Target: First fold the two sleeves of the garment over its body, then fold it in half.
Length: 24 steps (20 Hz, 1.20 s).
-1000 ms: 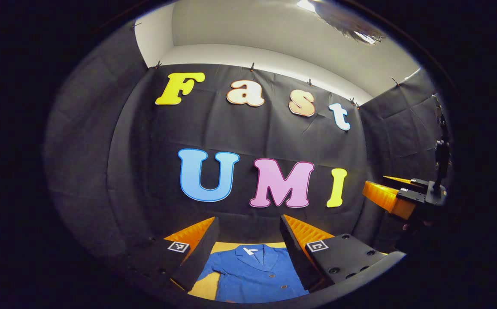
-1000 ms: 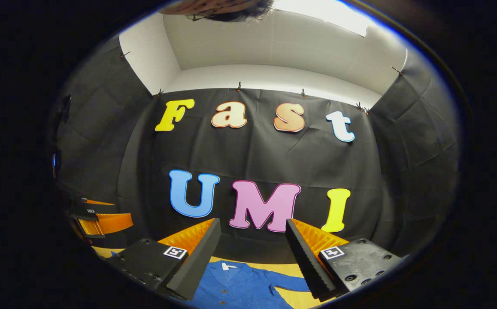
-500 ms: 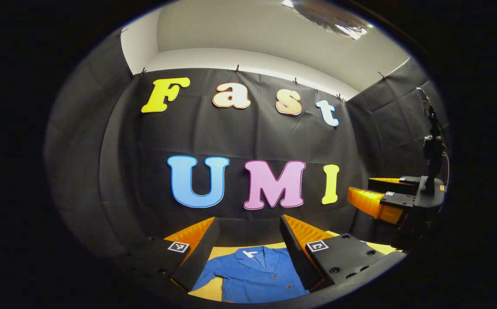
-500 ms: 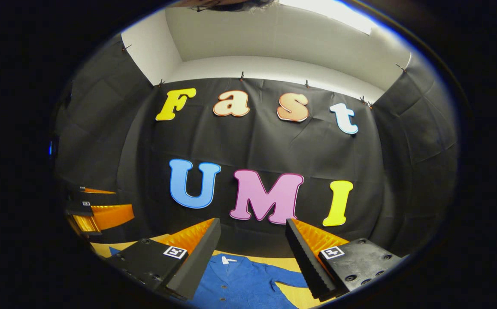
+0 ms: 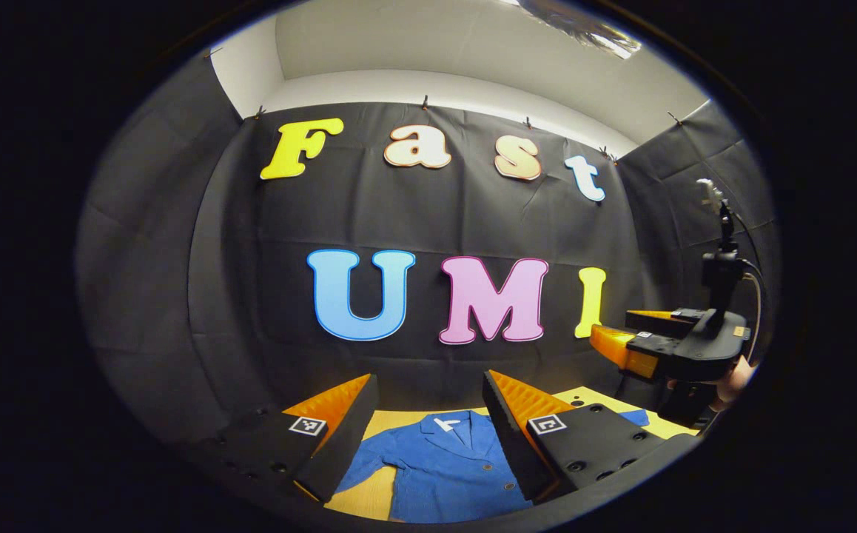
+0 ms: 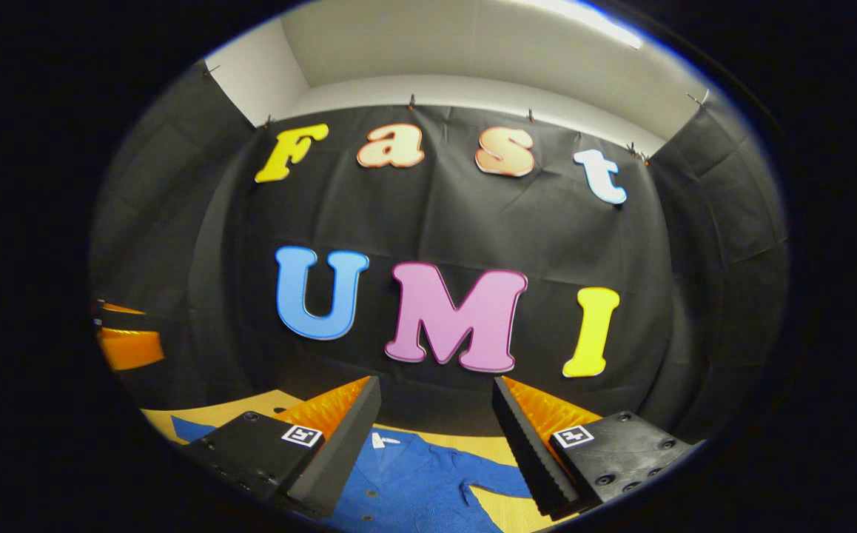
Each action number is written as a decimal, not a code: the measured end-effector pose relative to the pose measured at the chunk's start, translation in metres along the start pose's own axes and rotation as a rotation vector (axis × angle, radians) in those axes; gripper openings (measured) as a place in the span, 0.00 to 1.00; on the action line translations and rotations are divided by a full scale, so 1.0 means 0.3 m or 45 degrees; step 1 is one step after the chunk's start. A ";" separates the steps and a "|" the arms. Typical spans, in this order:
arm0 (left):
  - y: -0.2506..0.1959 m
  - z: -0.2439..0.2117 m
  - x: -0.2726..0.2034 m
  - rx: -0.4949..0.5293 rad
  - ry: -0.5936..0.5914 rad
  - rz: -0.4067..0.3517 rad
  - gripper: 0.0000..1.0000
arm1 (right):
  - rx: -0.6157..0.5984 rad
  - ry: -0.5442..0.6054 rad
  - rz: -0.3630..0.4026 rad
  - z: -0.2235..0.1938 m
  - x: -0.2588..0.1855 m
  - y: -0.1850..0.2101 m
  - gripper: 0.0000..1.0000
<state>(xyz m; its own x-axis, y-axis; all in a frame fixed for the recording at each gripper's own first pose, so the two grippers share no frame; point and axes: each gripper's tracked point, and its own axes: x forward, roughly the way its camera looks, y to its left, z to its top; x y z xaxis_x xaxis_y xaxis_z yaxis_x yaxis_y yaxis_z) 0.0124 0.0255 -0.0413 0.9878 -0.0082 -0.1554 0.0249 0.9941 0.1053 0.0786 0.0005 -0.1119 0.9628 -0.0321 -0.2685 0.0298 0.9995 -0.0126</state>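
A blue buttoned garment (image 5: 447, 466) lies flat on the yellow tabletop (image 5: 369, 500), collar toward the back wall, sleeves spread out to the sides. My left gripper (image 5: 428, 433) hovers above it, open, with nothing between its fingers. In the left gripper view, my right gripper (image 5: 613, 334) floats at the right, held by a hand (image 5: 732, 381). In the right gripper view, the garment (image 6: 406, 481) shows below my open right gripper (image 6: 436, 437), with one sleeve (image 6: 499, 480) lying to the right and a sleeve tip (image 6: 188, 429) at the left. My left gripper (image 6: 129, 333) is at the left edge there.
Black cloth walls close the booth on three sides behind the table (image 6: 506, 448). A mast with a cable (image 5: 721, 259) stands up from the right gripper.
Both grippers have stayed open and tilted a little downward, so more tabletop shows. The right gripper has dropped lower in the left gripper view. The garment has not moved.
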 end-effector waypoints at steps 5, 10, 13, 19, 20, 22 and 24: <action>-0.026 -0.047 -0.007 -0.055 0.055 0.057 0.81 | 0.161 0.281 -0.011 -0.248 0.139 -0.080 0.96; -0.046 -0.092 0.009 -0.070 0.109 0.156 0.81 | 0.177 0.466 -0.054 -0.474 0.241 -0.226 0.97; -0.083 -0.126 0.040 -0.108 0.141 0.201 0.81 | 0.263 0.618 -0.096 -0.634 0.259 -0.336 0.96; -0.208 -0.197 0.139 -0.200 0.219 0.218 0.82 | 0.360 0.871 -0.256 -0.964 0.229 -0.654 0.98; -0.231 -0.205 0.153 -0.205 0.228 0.214 0.82 | 0.341 0.905 -0.298 -1.008 0.219 -0.723 0.98; -0.266 -0.217 0.185 -0.203 0.248 0.207 0.81 | 0.341 0.988 -0.388 -1.107 0.193 -0.846 0.98; -0.299 -0.227 0.215 -0.188 0.274 0.190 0.82 | 0.363 1.076 -0.482 -1.210 0.151 -0.956 0.99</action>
<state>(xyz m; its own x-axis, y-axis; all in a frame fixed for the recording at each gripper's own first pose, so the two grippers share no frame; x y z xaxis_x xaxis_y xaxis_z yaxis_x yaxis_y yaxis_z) 0.0636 -0.0570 -0.1277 0.9233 0.1464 -0.3551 -0.1563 0.9877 0.0009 0.0161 -0.2892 -0.4699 0.3683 -0.2329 -0.9001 0.4693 0.8823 -0.0363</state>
